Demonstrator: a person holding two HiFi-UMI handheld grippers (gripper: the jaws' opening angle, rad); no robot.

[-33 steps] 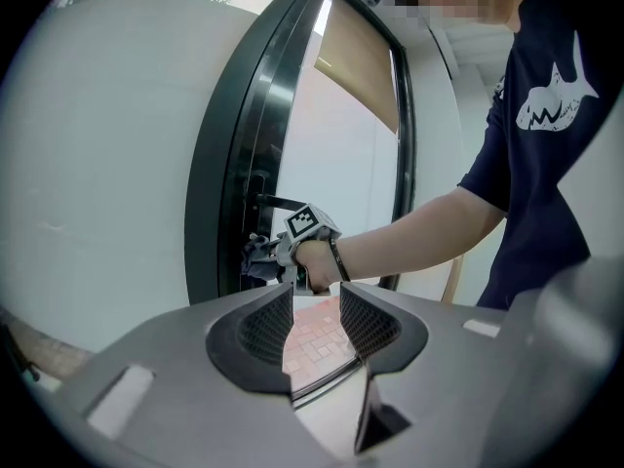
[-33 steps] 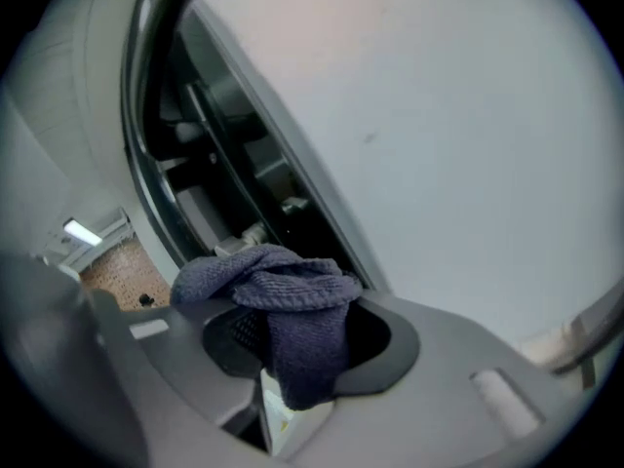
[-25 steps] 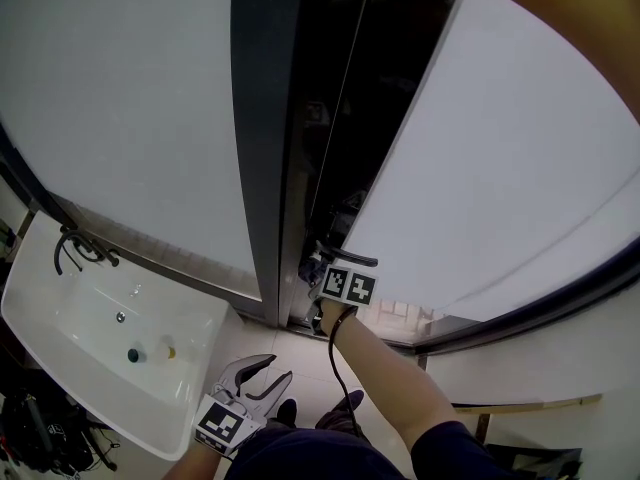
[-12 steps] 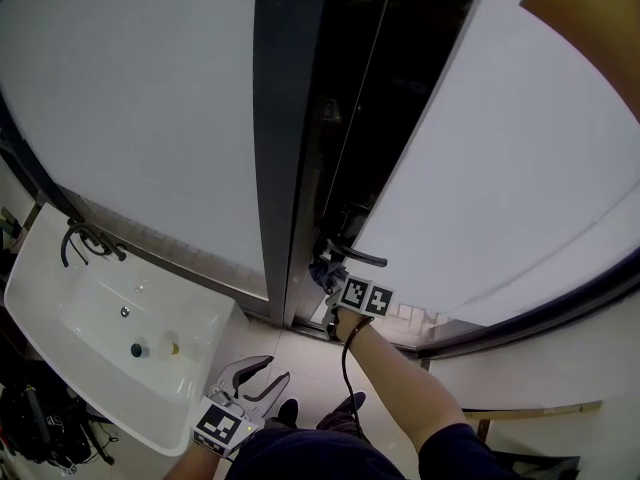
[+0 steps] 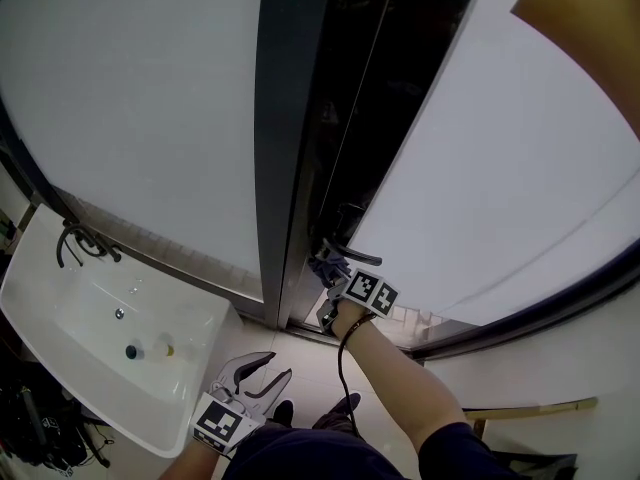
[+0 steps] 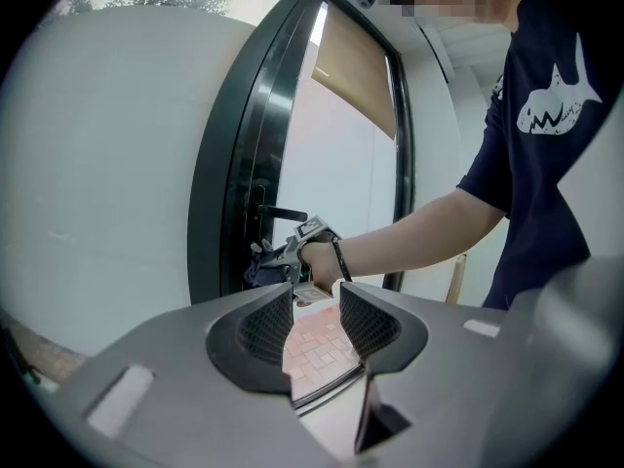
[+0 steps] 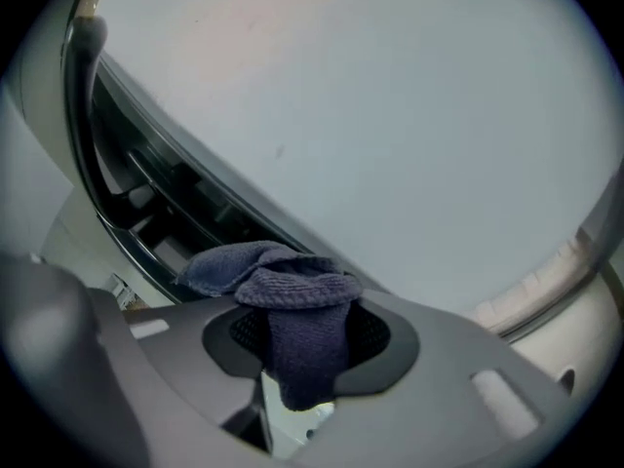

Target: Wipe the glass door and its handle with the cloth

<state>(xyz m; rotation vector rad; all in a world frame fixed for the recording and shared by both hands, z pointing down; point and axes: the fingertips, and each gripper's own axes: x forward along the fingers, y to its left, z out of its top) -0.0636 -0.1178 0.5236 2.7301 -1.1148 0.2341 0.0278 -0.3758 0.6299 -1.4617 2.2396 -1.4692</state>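
The glass door point(image 5: 500, 168) stands ajar in its dark frame point(image 5: 295, 138), with a black lever handle point(image 5: 352, 255) on its edge. My right gripper point(image 5: 328, 266) is shut on a dark blue cloth point(image 7: 292, 315), holding it at the door's edge just below the handle. In the right gripper view the cloth bulges out between the jaws against the frosted pane point(image 7: 390, 115). My left gripper point(image 5: 258, 373) hangs low by the person's body, open and holding nothing. In the left gripper view the door handle point(image 6: 283, 214) and the cloth point(image 6: 261, 266) show beyond the jaws.
A white washbasin point(image 5: 60, 313) with a dark tap point(image 5: 78, 244) stands at the lower left, close to the left gripper. The fixed frosted panel point(image 5: 130, 108) fills the left. A tan roller blind point(image 5: 590, 28) hangs at the top right. Tiled floor point(image 5: 300, 363) lies below.
The right gripper with the cloth has shifted slightly along the door edge by the handle, and the head view has drifted. The left gripper has stayed low and open.
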